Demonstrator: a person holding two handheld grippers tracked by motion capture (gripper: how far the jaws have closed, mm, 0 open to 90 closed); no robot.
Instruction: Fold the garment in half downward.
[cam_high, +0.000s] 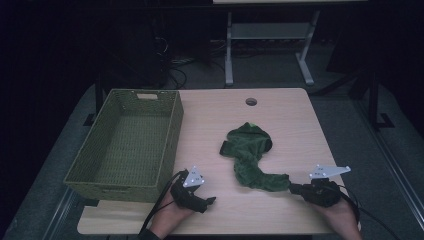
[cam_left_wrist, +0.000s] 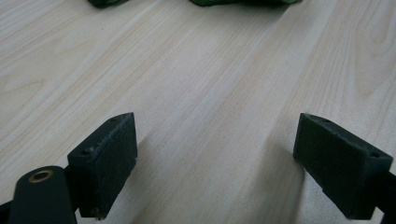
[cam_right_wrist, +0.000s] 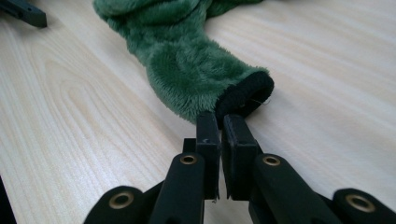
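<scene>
1. The pale wooden desk (cam_high: 295, 125) carried everything.
2. An olive woven rectangular basket (cam_high: 172, 132) sat at its left side, well apart from the cloth.
3. A fuzzy green fabric garment with a black cuff (cam_high: 252, 155) lay crumpled mid-desk, its sleeve stretching toward the right gripper (cam_high: 295, 188).
4. The right gripper's jaws were pinched together on the cuff's edge.
5. The left gripper (cam_left_wrist: 215, 163) hovered over bare wood, jaws wide apart, the garment just beyond them.

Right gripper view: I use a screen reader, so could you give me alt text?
The right gripper is shut on the black-trimmed cuff of a green fleece garment, which lies across a pale wooden table.
</scene>
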